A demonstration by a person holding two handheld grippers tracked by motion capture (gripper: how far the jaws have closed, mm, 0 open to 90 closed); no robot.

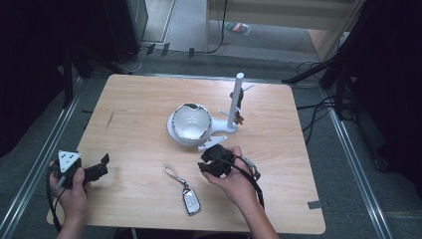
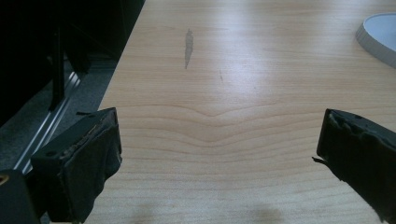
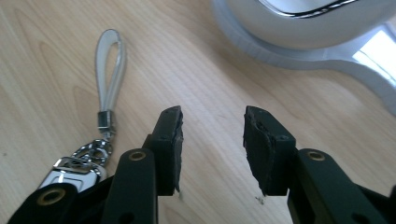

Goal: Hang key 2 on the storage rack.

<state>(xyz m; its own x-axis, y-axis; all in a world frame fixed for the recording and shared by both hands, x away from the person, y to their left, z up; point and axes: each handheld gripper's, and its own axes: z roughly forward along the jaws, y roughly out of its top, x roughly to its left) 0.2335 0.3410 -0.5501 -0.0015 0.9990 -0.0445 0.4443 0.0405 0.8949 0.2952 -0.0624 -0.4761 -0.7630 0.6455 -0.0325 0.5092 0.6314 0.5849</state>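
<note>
A car key fob with a white loop strap lies on the wooden table near the front middle. In the right gripper view the strap and the fob's metal top sit left of the jaws. My right gripper hovers just right of the key, open with nothing between its fingers. My left gripper rests at the table's front left corner, open and empty over bare wood. A white stand with a round bowl-like base and an upright post holds the table's centre.
The white stand's base lies close ahead of the right gripper, and its rim shows far right in the left gripper view. Small keys hang on the post. Dark stands and cables ring the table on the grey floor.
</note>
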